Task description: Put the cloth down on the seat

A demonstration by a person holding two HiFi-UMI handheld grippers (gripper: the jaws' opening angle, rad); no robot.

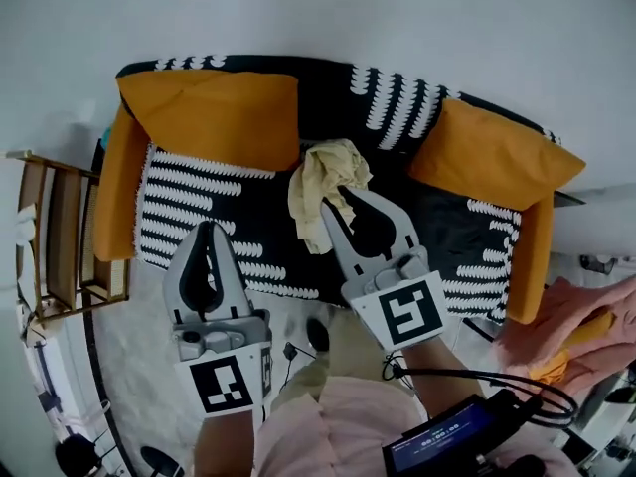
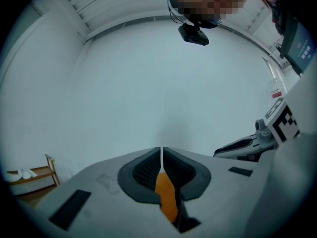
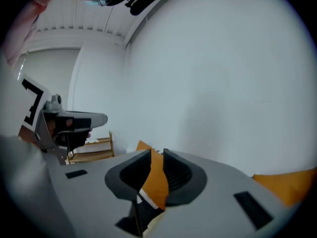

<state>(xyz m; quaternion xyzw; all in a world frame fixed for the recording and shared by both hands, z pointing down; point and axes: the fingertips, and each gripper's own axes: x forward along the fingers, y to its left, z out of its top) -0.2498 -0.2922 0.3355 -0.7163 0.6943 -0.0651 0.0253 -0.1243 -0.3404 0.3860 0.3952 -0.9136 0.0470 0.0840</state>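
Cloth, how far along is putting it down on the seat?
Done: the cloth sits over the seat, at the tips of the right gripper. In hand: those jaws stand narrowly apart, and whether they pinch the cloth or it already rests there, I cannot tell. The left gripper is shut and empty. Left: make sure it is released, then pull clear.

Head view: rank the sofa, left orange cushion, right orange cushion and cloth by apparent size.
1. sofa, largest by far.
2. left orange cushion and right orange cushion look about alike, so I won't rank one over the other.
3. cloth, smallest.
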